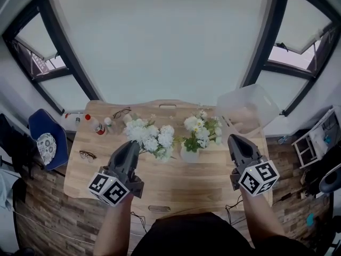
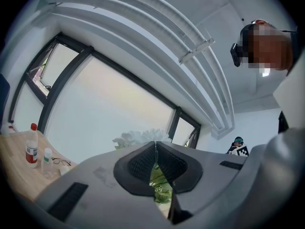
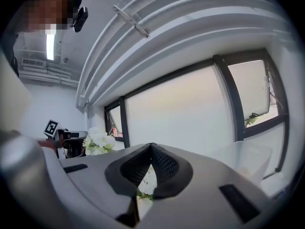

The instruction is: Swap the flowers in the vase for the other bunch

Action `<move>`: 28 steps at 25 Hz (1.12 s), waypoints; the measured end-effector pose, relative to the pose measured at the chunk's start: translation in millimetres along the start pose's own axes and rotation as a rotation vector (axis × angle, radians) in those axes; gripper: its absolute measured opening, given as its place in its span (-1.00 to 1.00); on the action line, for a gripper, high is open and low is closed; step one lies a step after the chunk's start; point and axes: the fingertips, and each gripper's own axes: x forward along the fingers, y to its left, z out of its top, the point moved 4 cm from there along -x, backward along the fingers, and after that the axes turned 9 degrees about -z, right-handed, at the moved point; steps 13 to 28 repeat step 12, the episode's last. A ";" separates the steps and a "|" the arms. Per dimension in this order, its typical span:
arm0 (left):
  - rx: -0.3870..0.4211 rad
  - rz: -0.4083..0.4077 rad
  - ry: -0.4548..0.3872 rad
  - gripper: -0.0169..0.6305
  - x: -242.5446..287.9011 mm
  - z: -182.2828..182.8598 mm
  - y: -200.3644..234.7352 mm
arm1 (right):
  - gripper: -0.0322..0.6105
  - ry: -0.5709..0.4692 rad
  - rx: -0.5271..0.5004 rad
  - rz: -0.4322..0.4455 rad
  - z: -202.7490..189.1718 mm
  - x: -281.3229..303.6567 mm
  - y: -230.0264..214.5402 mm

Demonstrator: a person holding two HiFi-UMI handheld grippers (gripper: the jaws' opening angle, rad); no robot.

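Table (image 1: 176,183) is showing pale honey wood, and the floor (image 1: 37,212) is running darker brown in planks. Both flower lots are looking white with green leaves: the loose bunch (image 1: 152,136) and the flowers (image 1: 201,131) in the white vase (image 1: 188,154). Left gripper (image 1: 135,143) and right gripper (image 1: 233,138) are coming across dark grey, with their cubes (image 1: 110,188) wearing black-and-white square markers. The little bottle (image 1: 97,126) is sporting a red cap, the chair (image 1: 47,135) is showing blue, and the window frames (image 1: 64,52) are looking black.
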 end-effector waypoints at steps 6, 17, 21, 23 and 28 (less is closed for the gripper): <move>0.002 0.003 -0.004 -0.91 -2.1 1.8 -3.7 | -0.82 -0.001 -0.006 0.010 2.3 0.7 2.0; -0.001 0.009 -0.006 -0.91 -1.5 -1.1 -4.3 | -0.82 -0.001 -0.018 0.010 1.6 0.7 -1.3; -0.001 0.009 -0.006 -0.91 -1.5 -1.1 -4.3 | -0.82 -0.001 -0.018 0.010 1.6 0.7 -1.3; -0.001 0.009 -0.006 -0.91 -1.5 -1.1 -4.3 | -0.82 -0.001 -0.018 0.010 1.6 0.7 -1.3; -0.001 0.009 -0.006 -0.91 -1.5 -1.1 -4.3 | -0.82 -0.001 -0.018 0.010 1.6 0.7 -1.3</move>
